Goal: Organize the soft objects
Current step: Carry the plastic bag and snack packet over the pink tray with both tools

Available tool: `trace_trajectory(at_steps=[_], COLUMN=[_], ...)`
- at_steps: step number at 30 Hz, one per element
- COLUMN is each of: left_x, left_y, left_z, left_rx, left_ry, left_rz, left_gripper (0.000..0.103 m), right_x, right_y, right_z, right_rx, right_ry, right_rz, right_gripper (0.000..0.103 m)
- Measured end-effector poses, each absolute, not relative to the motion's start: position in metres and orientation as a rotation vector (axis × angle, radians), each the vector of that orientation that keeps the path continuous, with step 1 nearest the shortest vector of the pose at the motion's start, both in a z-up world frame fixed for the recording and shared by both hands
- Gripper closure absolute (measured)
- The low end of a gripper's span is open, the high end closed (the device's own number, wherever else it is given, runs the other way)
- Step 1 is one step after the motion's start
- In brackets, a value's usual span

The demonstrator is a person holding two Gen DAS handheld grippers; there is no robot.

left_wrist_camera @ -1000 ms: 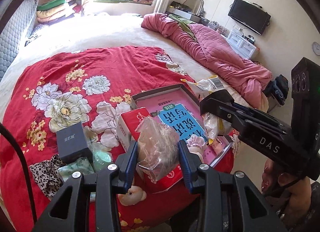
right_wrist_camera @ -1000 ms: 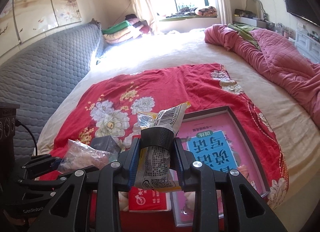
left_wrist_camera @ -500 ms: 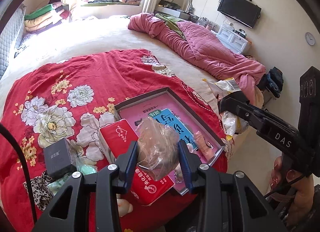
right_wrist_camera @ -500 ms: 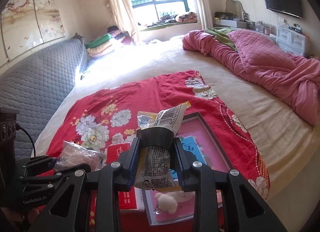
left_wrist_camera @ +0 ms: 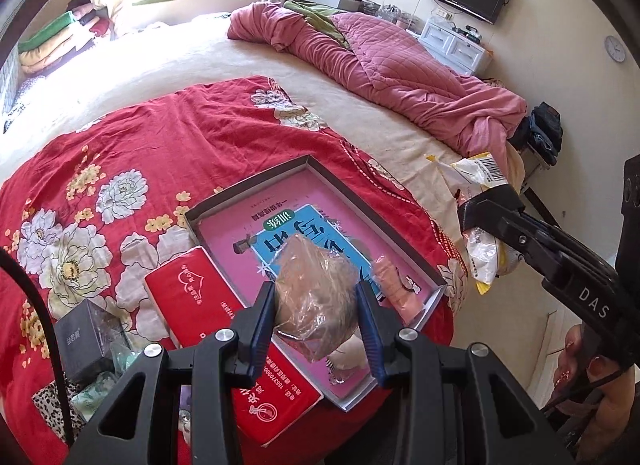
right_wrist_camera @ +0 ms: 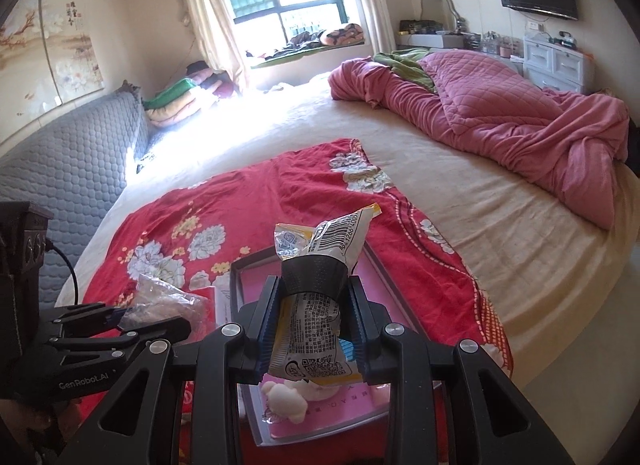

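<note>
My left gripper (left_wrist_camera: 316, 325) is shut on a clear plastic bag of beige soft stuff (left_wrist_camera: 316, 293), held above the near end of a shallow grey box (left_wrist_camera: 248, 185) with a pink and blue book inside. My right gripper (right_wrist_camera: 314, 329) is shut on a white and yellow snack packet (right_wrist_camera: 316, 329), held above the same box (right_wrist_camera: 384, 265). The packet also shows in the left wrist view (left_wrist_camera: 476, 185), right of the box. A small white soft toy (right_wrist_camera: 284, 401) and a pink soft piece (left_wrist_camera: 394, 289) lie in the box.
A red tissue pack (left_wrist_camera: 224, 341) lies left of the box on the red floral cloth (left_wrist_camera: 132, 169). A black box (left_wrist_camera: 80, 341), green soft items (left_wrist_camera: 120, 361) and leopard cloth (left_wrist_camera: 52, 409) lie at the near left. A pink quilt (right_wrist_camera: 500, 121) is bunched at the far right.
Both grippers have risen and drawn back from the bed with their loads, so the box and cloth look smaller and lower. Both stay shut.
</note>
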State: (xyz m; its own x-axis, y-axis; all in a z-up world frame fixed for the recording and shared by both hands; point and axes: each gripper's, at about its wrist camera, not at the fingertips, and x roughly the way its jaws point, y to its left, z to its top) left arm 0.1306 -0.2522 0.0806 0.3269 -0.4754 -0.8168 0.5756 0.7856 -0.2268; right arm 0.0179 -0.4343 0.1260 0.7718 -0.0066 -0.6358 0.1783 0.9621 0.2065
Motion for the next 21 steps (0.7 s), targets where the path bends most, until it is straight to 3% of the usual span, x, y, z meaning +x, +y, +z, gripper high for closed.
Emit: trace_trajectory(at_steps=[21], left_x=[0.163], left_y=[-0.296], left_z=[0.012], left_rx=[0.204], left_ry=[1.253], left_rz=[-0.677], left_gripper=[0.063], right_x=[0.028], right_y=[-0.45], right_z=[0.07], right_rx=[0.316], right_ry=[0.809], right_rz=[-0.093], right_gripper=[0.07])
